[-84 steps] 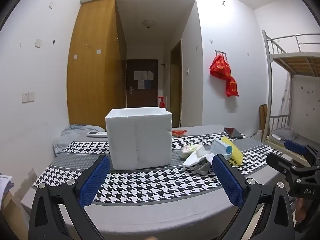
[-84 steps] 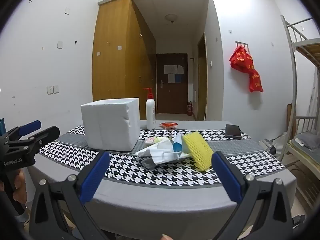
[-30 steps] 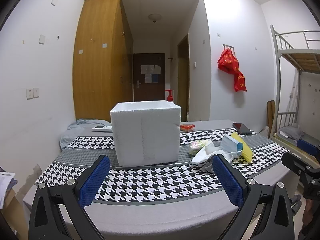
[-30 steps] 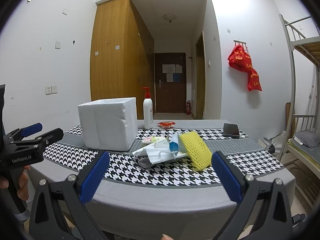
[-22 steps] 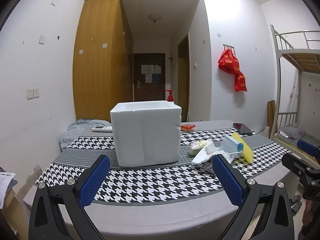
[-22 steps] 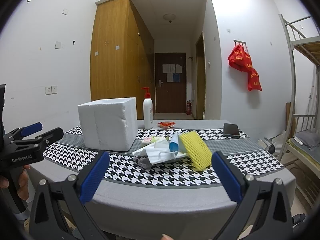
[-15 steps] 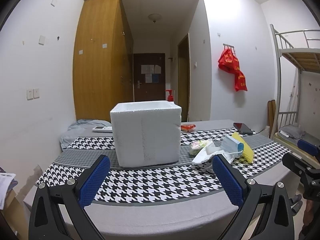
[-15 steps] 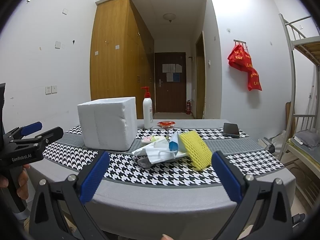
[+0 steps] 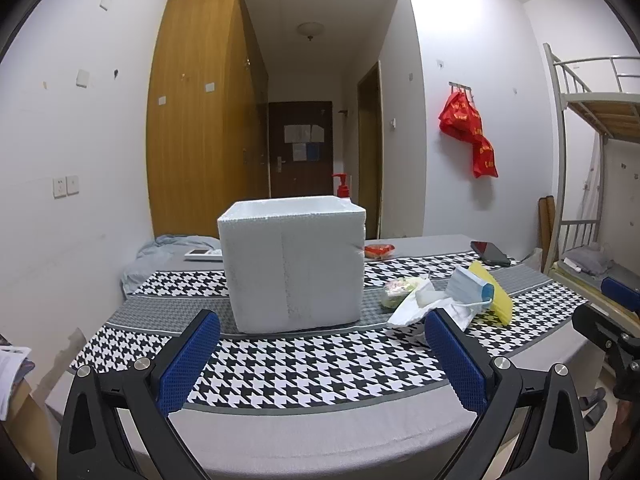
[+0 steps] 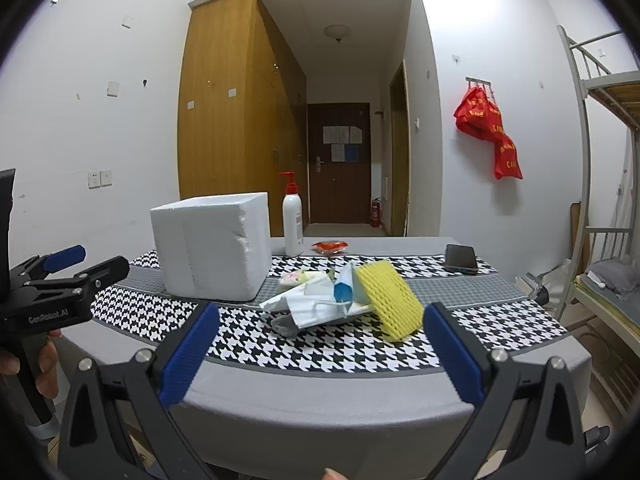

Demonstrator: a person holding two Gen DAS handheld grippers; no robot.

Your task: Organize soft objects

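A heap of soft objects (image 10: 340, 300), yellow sponge (image 10: 390, 300) included, is seen beyond the spread, empty fingers of the right gripper (image 10: 320, 350); the left gripper (image 9: 320, 354), likewise spread, is faced by the foam box (image 9: 294, 266).

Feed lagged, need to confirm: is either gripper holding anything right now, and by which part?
Nothing is held. The left gripper and right gripper are both open and empty, short of the pile on the table.

A matt, grainy white foam box (image 9: 294, 266) stands on a woven houndstooth cloth (image 9: 320, 364) beside yellow foam netting (image 10: 390, 300).
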